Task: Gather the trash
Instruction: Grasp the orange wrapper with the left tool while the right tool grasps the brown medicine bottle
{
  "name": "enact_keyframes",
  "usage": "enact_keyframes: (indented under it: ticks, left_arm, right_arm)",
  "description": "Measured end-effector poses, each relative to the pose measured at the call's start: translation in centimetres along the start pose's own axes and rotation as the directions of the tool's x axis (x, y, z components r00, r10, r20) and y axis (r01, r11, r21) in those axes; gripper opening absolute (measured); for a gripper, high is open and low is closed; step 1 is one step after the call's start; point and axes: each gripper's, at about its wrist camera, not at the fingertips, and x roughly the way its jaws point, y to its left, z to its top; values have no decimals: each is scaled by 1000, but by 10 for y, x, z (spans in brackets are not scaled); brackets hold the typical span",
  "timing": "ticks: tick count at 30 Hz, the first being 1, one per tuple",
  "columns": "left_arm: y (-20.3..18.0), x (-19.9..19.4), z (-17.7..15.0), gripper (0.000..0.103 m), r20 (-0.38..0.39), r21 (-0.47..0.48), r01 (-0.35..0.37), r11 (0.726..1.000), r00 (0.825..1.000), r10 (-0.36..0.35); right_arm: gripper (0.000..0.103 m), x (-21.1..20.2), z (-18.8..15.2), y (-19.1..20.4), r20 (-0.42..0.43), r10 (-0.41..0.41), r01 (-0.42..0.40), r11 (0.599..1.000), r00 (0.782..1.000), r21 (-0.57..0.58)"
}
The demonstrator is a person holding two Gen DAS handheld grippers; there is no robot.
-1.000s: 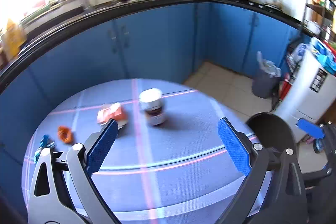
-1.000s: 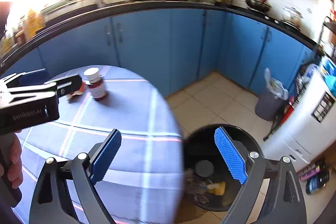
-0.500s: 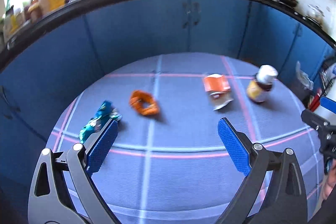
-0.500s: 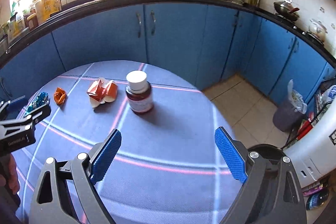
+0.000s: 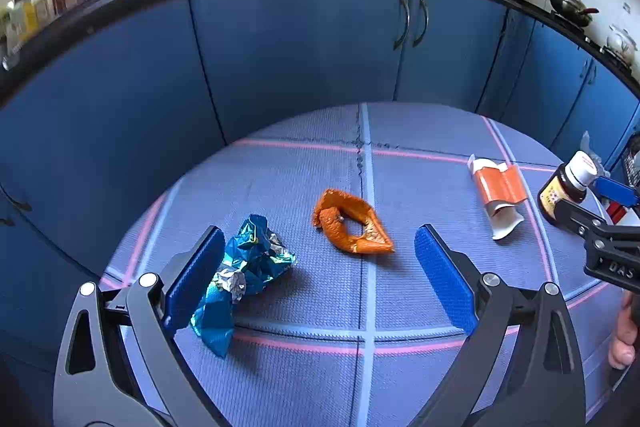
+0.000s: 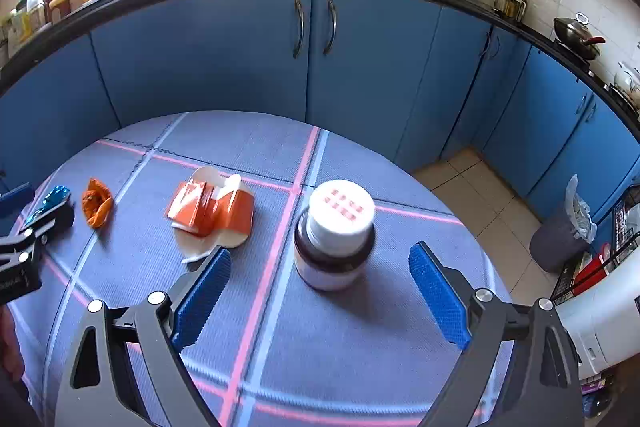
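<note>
In the left wrist view my left gripper (image 5: 316, 279) is open low over the blue mat. A crumpled blue foil wrapper (image 5: 244, 271) lies against its left finger. An orange peel (image 5: 350, 227) lies just ahead between the fingers. An orange and white carton (image 5: 498, 193) lies to the right. In the right wrist view my right gripper (image 6: 318, 297) is open with a brown bottle with a white cap (image 6: 334, 235) upright between its fingertips, not touching. The carton (image 6: 212, 213), the peel (image 6: 96, 203) and the wrapper (image 6: 54, 197) lie to its left.
The table (image 6: 360, 367) carries a blue mat with pink and white lines. Blue kitchen cabinets (image 6: 312, 55) curve behind it. A grey bin with a bag (image 6: 560, 239) stands on the tiled floor at the right. A white appliance (image 6: 604, 323) is at the right edge.
My left gripper has swung left and come down close to the blue wrapper and the peel. My right gripper has left the black bin and moved in to the bottle.
</note>
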Motion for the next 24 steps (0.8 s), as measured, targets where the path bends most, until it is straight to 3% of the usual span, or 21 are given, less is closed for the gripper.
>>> enact_keyframes:
  ticks: [4,7,9,10,13,15,16,20,24]
  left_arm:
    - [-8,8,5,94,-2,35,20,999,1000,-20]
    - [-27,15,11,94,-1,114,26,993,1000,-27]
    - [-33,24,13,90,-16,129,27,991,1000,-25]
    - [-33,27,14,81,-28,124,34,992,999,-30]
    - [-29,46,13,55,-90,88,58,994,995,-50]
    - [-27,46,12,43,-76,97,35,995,997,-28]
    - [-24,46,12,32,-88,81,57,995,995,-49]
    - [-17,42,11,20,-87,43,76,996,994,-72]
    - [-19,30,9,17,-59,42,86,995,995,-83]
  right_arm:
    - [88,11,5,6,-5,-3,3,1000,1000,-7]
    - [88,18,7,10,-9,-10,10,1000,1000,-12]
    - [86,23,7,11,-19,-13,13,1000,1000,-16]
    - [84,25,7,12,-23,-14,13,1000,1000,-17]
    - [65,32,6,10,-48,-17,17,1000,999,-16]
    - [45,37,6,8,-69,-18,17,1000,997,-10]
    - [45,40,5,6,-79,-9,9,1000,997,-3]
    - [44,39,3,3,-73,4,-2,1000,997,23]
    - [44,28,0,3,-50,-2,3,1000,999,18]
